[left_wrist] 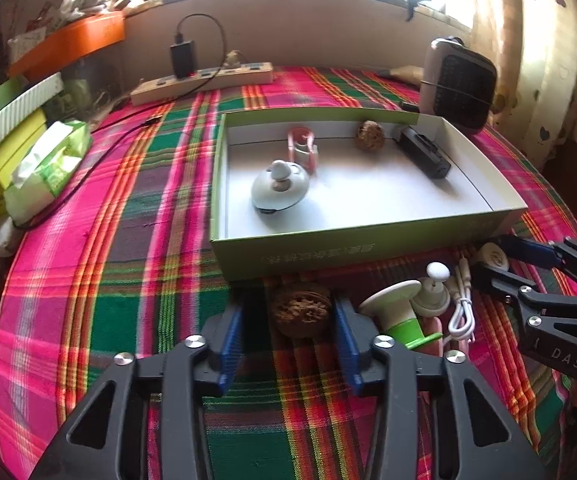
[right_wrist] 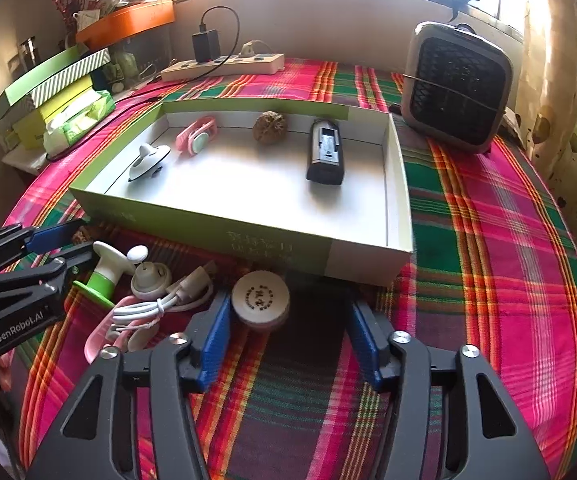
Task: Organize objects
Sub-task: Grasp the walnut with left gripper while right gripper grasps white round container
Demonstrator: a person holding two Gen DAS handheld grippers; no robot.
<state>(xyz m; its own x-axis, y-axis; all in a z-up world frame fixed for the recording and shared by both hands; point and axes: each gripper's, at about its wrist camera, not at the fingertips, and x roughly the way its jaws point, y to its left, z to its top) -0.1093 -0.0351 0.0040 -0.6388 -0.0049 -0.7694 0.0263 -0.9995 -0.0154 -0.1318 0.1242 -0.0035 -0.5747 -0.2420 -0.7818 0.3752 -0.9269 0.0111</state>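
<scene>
Take the box (left_wrist: 368, 236) as your landmark: it sits open on the plaid cloth (left_wrist: 128, 240), and everything still to be sorted lies just outside its near wall. Your left gripper (left_wrist: 288, 344) has its blue pads on either side of the walnut (left_wrist: 301, 309), which lies on the cloth just in front of that wall. The right pad looks to be at the shell, while a sliver of cloth shows at the left pad, so I judge the jaws are around the walnut but not yet clamped on it. The nut is nearly round, so no long axis matters; it lies straight ahead between the fingers, and the box is directly beyond it. Your right gripper (right_wrist: 288, 332) straddles the round tin (right_wrist: 261, 298), also just in front of the near wall. The tin rests against the left pad, with a clear gap to the right one, so these jaws are open and holding nothing. The tin lies flat, lid up, and is off centre toward your left finger. Each hand is nearest its own item. Between the two, just before the same wall, lie the green stopper (left_wrist: 402, 316), a small white knob (right_wrist: 150, 278) and the coiled white cable (right_wrist: 164, 304). Inside the box already are another walnut (right_wrist: 270, 127), a black device (right_wrist: 325, 152), a pink clip (right_wrist: 196, 133) and a grey lid (left_wrist: 280, 193).
</scene>
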